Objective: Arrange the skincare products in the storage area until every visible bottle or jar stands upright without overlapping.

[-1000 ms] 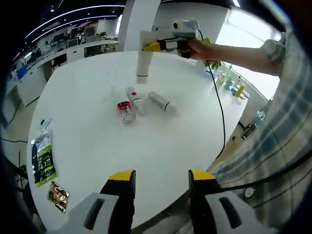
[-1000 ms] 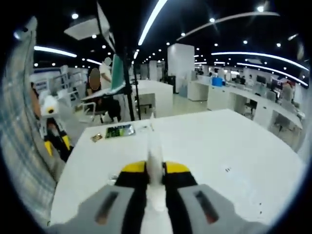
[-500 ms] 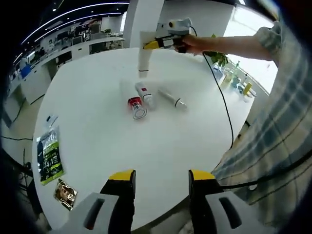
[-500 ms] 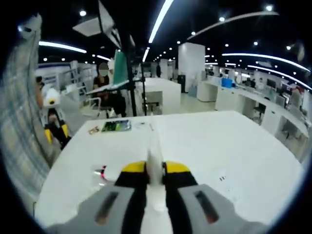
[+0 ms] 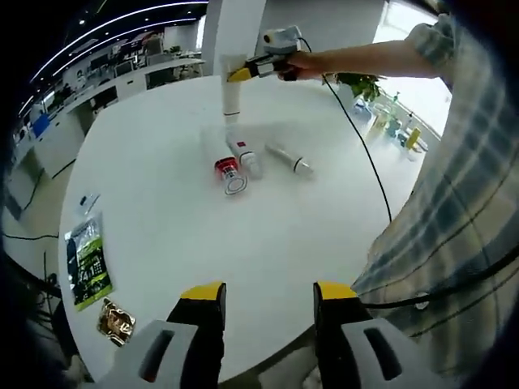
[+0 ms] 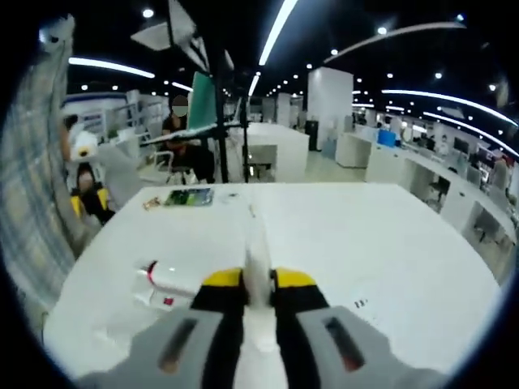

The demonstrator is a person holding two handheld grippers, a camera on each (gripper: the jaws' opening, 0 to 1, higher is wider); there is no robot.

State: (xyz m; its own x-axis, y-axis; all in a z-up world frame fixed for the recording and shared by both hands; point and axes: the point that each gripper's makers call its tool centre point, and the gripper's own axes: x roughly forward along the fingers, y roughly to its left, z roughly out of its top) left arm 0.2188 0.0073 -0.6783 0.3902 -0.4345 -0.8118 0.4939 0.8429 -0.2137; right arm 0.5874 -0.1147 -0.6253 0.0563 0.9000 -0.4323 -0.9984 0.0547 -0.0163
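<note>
Lying at the left edge of the white tabletop (image 5: 162, 243) in your left gripper view are a green packet (image 5: 87, 263) and a small foil packet (image 5: 116, 321), well apart from the skincare products. Your left hand-held gripper (image 5: 268, 312) hangs low near the tabletop's near edge, jaws spread and holding nothing.

Further right, mid-tabletop, three products lie on their sides in a loose cluster: a red-banded jar (image 5: 229, 173), a white bottle (image 5: 244, 156) just beside it, and a white tube with a dark band (image 5: 290, 159) a little apart. All look light, smooth and likely to roll, so you would probably do best to take each across its body near the middle.

Above the cluster, your right hand-held gripper (image 5: 240, 74) is clenched on the upper end of a tall white tube (image 5: 232, 101), which hangs cap-down over the far tabletop. In your right gripper view the same tall white tube (image 6: 257, 259) rises between the closed jaws, with the white bottle (image 6: 170, 279) lying below and to the left.
</note>
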